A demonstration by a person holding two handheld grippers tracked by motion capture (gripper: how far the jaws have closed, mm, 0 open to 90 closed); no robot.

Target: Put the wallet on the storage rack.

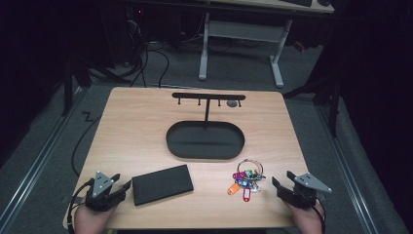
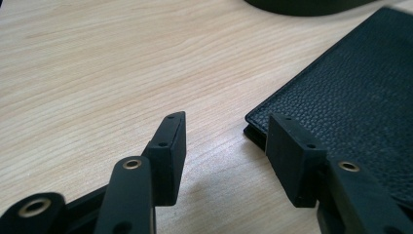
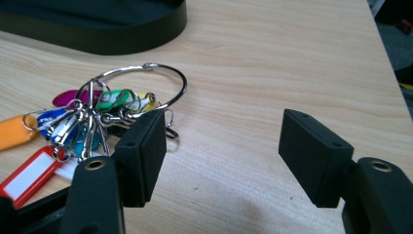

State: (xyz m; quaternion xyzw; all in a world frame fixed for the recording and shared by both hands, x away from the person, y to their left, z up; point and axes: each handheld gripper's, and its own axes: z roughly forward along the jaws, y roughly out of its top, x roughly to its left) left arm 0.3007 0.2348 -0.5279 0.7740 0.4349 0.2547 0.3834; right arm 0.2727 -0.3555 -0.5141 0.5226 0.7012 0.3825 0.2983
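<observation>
The bunch of keys (image 1: 246, 179), a large metal ring carrying coloured tags, is lying flat on the table (image 1: 141, 131) near its front right corner, just ahead of the right gripper (image 1: 281, 182). In the right gripper view the ring (image 3: 146, 80) is sitting to the left of the jaws, with one jaw standing in front of the tags; the jaws are standing apart with only bare wood between them, gripping nothing.

The black wallet (image 1: 162, 184) is resting flat near the front left, just beside the left gripper (image 1: 122, 184). In the left gripper view the wallet's near corner (image 2: 258, 122) is lying just behind the right-hand jaw, while the gap between the jaws is showing bare table; this tool too is standing open and empty.

Farther back, at the middle of the table, a black oval tray (image 1: 205, 141) is standing with an upright post and a hook bar (image 1: 208, 96). The tray is holding nothing, and the hooks look bare apart from a small grey object (image 1: 232, 103) at the bar's right end, too small to identify.

Judged from this layout, the work is only beginning: neither item is lifted, and both pickups and placements at the stand appear to remain.
</observation>
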